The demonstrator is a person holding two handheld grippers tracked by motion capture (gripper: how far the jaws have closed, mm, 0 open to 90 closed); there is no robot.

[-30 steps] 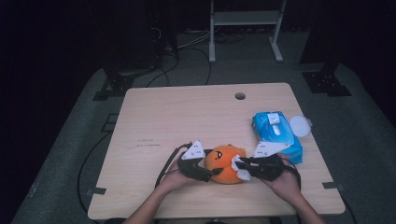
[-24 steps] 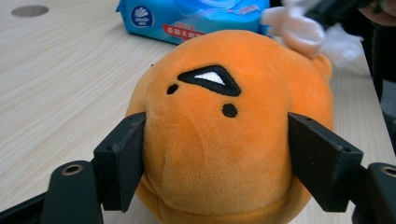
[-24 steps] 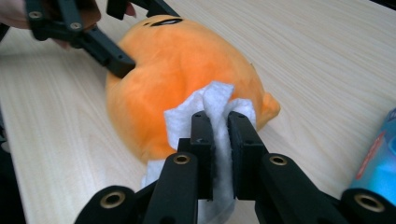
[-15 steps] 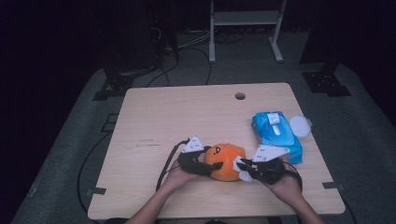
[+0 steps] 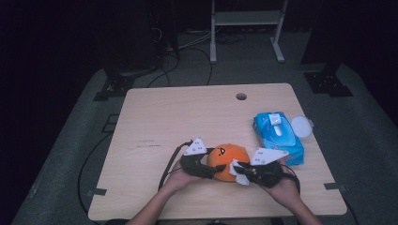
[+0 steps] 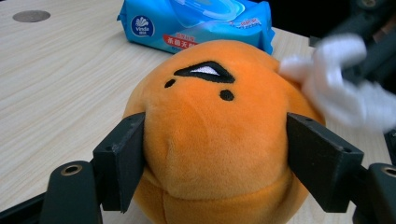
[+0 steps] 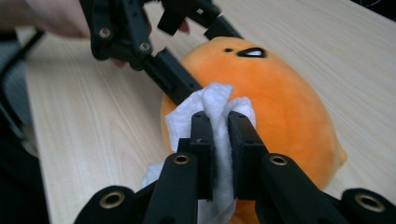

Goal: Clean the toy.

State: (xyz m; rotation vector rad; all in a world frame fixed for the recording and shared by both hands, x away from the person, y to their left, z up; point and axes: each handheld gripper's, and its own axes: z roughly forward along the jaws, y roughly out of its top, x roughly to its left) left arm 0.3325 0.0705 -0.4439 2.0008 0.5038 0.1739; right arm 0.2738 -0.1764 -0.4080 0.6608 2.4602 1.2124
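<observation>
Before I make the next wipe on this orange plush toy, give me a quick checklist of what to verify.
1. Left hand-held gripper clamps the orange plush toy: ok, both jaws press its sides, having just been closing.
2. Right hand-held gripper holds the white wipe: ok, pinched between shut jaws.
3. Wipe touches the toy: ok, against its side.
4. Toy rests on the table: ok.
5. Blue wipes pack lies apart from the toy: ok.
6. Dirt left on the toy: cannot tell.

Orange plush toy (image 6: pixel 215 140) with black-and-white face marks, white wipe (image 7: pixel 215 116), blue wipes pack (image 5: pixel 278 137), black grippers, light wood-grain table (image 5: pixel 164 122).
</observation>
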